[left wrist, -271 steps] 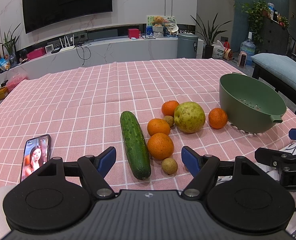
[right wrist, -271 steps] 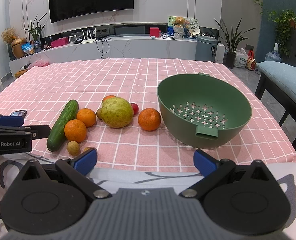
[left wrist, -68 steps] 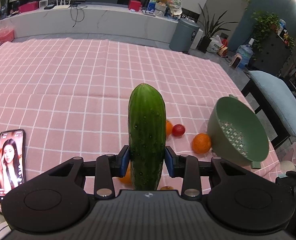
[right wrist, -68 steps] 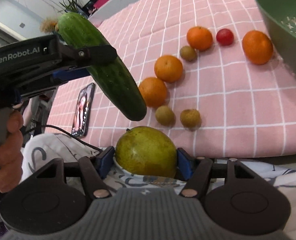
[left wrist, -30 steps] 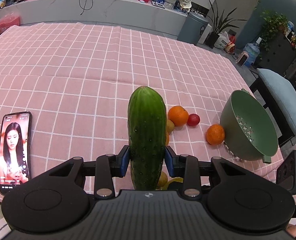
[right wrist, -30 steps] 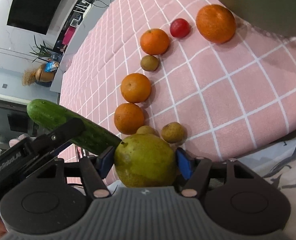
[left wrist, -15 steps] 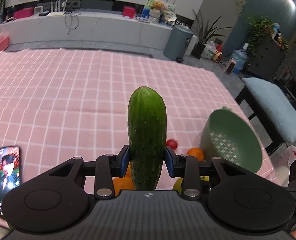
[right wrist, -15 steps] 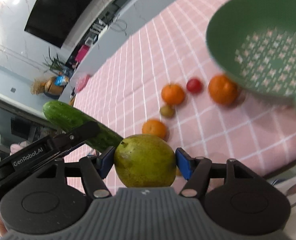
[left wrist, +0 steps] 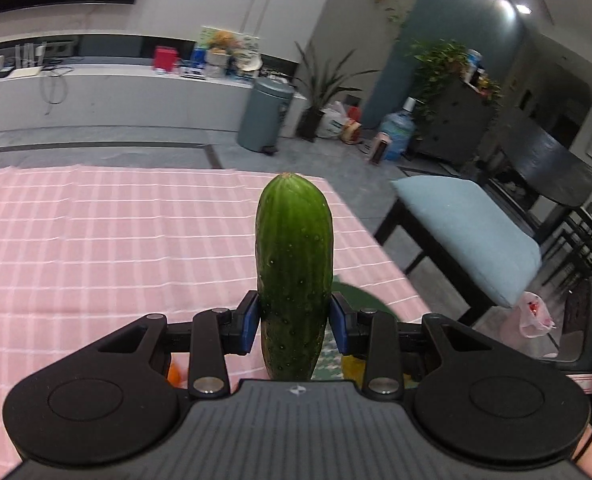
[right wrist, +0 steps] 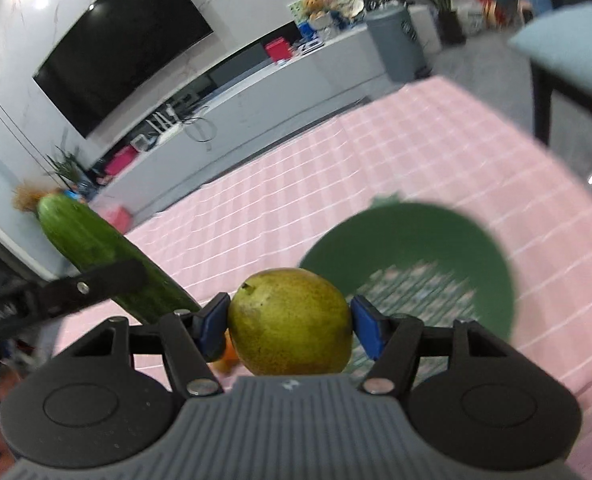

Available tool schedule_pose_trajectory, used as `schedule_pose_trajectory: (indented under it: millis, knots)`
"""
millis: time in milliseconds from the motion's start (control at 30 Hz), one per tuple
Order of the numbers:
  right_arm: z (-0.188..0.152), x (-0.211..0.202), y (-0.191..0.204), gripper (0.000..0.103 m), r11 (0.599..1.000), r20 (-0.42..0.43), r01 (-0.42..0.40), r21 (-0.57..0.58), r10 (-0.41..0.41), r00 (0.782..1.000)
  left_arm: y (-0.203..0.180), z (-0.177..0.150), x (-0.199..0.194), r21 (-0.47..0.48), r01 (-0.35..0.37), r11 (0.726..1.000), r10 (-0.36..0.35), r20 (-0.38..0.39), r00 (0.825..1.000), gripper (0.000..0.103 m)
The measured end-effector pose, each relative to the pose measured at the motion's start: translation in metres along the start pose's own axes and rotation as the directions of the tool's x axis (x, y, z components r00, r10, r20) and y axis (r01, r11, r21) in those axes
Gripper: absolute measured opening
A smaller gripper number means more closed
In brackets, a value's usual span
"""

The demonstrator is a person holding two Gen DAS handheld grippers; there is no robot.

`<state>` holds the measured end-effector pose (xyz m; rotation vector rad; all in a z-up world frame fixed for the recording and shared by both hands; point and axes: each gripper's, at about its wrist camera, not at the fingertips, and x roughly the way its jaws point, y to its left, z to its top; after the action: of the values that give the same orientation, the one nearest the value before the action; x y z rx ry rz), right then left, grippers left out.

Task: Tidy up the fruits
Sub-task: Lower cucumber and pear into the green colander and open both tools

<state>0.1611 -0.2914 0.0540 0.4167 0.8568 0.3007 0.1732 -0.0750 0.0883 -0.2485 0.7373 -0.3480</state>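
Left claw (left wrist: 294,322) clamping bumpy cylindrical cucumber (left wrist: 294,256), right claw (right wrist: 290,326) gripping speckled round pear (right wrist: 290,322), perforated green colander (right wrist: 423,264) beyond

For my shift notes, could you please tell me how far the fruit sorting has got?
Nothing shows in the green colander yet. In hand: the left gripper clamps the cucumber, the right gripper the pear. Left: dropping both in, plus an orange on the table.

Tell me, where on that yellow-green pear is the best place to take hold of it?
Across its widest middle, as the right gripper has it now: the pear is nearly round, so opposite pads on its bulging sides likely sit flattest. Coming from behind leaves the stem end free.
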Motion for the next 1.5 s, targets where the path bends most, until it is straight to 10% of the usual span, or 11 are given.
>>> schedule_pose_trajectory:
  millis: [667,1500]
  knots:
    - [-0.005,0.092,-0.028,0.062,0.862,-0.181,0.159,-0.481,-0.276,0.944,-0.021,-0.021,0.115,0.056,0.016,0.998,0.001,-0.289,0.957,0.041]
    - [-0.018,0.11,-0.024,0.074,0.797,-0.187,0.164,-0.582,-0.327,0.926,-0.021,-0.032,0.139,0.116,-0.016,0.993,0.054,-0.337,0.94,0.052]
